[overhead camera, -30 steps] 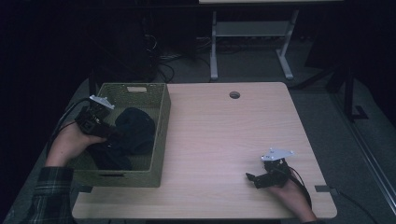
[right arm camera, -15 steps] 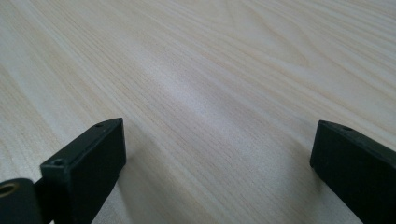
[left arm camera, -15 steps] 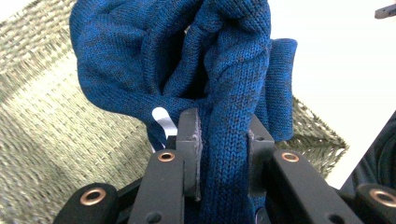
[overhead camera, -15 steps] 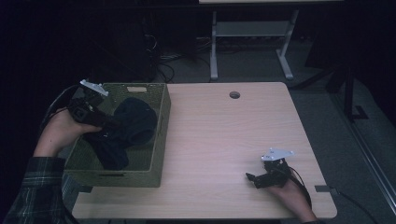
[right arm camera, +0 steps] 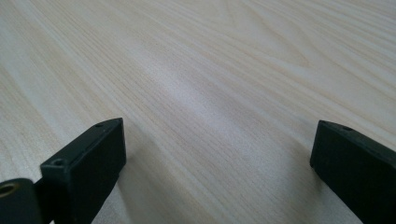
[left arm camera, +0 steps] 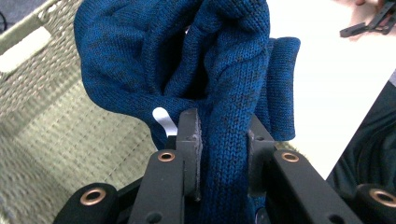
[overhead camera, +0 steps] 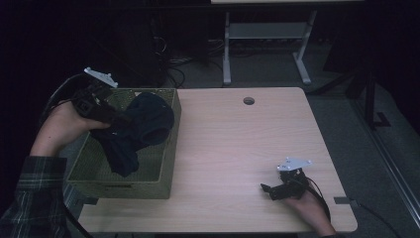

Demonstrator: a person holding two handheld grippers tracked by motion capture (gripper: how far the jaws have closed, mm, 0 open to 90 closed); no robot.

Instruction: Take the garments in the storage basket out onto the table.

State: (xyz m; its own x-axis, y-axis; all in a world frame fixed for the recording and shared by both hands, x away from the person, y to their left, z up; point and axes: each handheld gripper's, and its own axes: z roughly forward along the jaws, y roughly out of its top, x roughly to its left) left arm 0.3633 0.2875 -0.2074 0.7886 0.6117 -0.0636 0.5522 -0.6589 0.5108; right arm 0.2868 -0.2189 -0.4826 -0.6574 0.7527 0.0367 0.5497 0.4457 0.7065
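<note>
Left tool [overhead camera: 116, 116], at the upper left of the high view, clamps a fold of the blue knit garment [overhead camera: 141, 126] that hangs partly above the woven basket [overhead camera: 166, 163], while right tool [overhead camera: 271, 191] rests wide-jawed on the counter [overhead camera: 233, 144] at lower right.

no readable text, label, brand, number or sign anywhere. white tag [left arm camera: 162, 117] pokes from blue knit garment [left arm camera: 196, 70] just left of left gripper [left arm camera: 219, 154] pads; looks blank, though only small curl shows, so print perhaps hidden.
</note>
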